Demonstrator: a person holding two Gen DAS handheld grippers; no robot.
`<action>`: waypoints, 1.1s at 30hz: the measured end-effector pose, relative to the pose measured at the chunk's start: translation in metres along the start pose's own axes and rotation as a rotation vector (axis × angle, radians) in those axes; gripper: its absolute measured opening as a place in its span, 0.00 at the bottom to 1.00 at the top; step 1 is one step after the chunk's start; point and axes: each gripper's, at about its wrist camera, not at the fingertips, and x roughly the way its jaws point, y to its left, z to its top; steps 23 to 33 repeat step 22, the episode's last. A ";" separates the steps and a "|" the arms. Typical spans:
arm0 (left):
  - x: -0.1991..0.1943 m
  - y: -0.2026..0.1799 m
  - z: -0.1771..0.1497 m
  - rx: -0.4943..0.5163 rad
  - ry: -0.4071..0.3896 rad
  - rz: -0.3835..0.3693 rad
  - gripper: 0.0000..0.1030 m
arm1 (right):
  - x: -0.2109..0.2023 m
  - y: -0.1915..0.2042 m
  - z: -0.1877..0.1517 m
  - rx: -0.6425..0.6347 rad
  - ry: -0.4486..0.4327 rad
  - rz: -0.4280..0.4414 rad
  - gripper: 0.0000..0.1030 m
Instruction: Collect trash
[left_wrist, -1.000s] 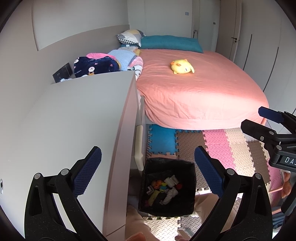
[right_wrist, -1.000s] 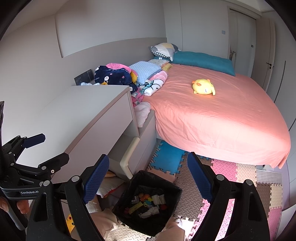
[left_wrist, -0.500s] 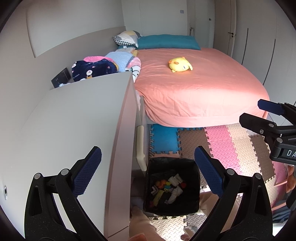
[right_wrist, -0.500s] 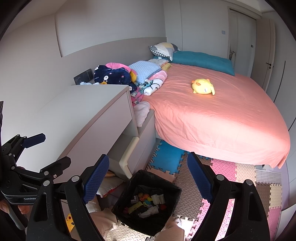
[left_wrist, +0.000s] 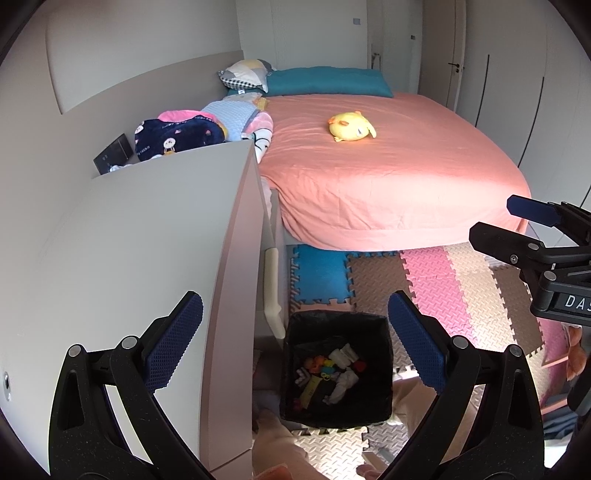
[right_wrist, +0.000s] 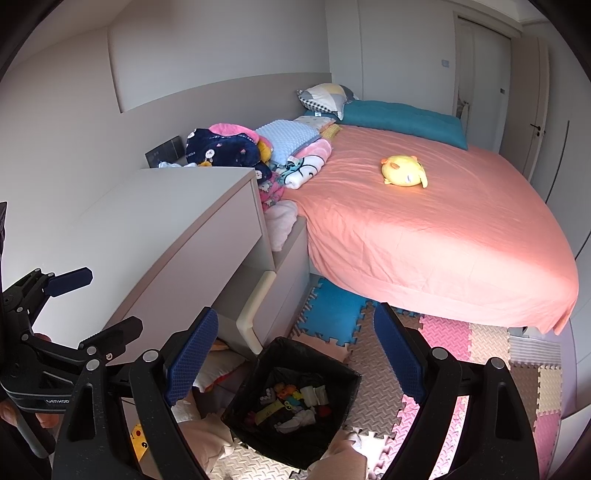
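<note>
While the bed (left_wrist: 388, 166) under its salmon-pink sheet fills the far half of both views, its long axis runs away from the cameras toward a teal pillow (left_wrist: 328, 81) at the head. Beside it on the left stands a pale grey desk (left_wrist: 147, 251), its bare top stretching back to a heap of folded blankets and clothes (right_wrist: 258, 147) against the wall. Interlocking foam floor mats (left_wrist: 443, 284) in blue, pink, tan and cream cover the floor at the foot of the bed. On these mats, just beside the desk's lower drawer, stands the black-lined trash bin (left_wrist: 336, 321), upright with its square mouth facing up; in the right wrist view one corner of it points toward the bed. Inside lies the trash (left_wrist: 332, 373): small colourful scraps, white crumpled pieces and a yellow slip, jumbled with no common direction. The left gripper (left_wrist: 295, 339) hangs above the bin and the desk edge with its blue-padded jaws spread wide and nothing between them. The right gripper (right_wrist: 295, 354) hovers over the bin too, jaws equally wide apart and empty. A yellow plush chick (right_wrist: 404, 170) lies on the sheet, well apart from the bin.
</note>
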 end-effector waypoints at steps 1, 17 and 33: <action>0.000 -0.001 0.000 0.001 0.001 0.000 0.94 | 0.000 -0.001 -0.001 0.000 0.001 0.000 0.84; 0.000 -0.010 0.001 0.020 -0.004 -0.022 0.94 | 0.001 -0.003 -0.002 -0.003 0.006 -0.005 0.84; -0.001 -0.009 0.000 0.018 -0.019 -0.022 0.94 | 0.000 -0.006 -0.004 -0.008 0.005 -0.005 0.84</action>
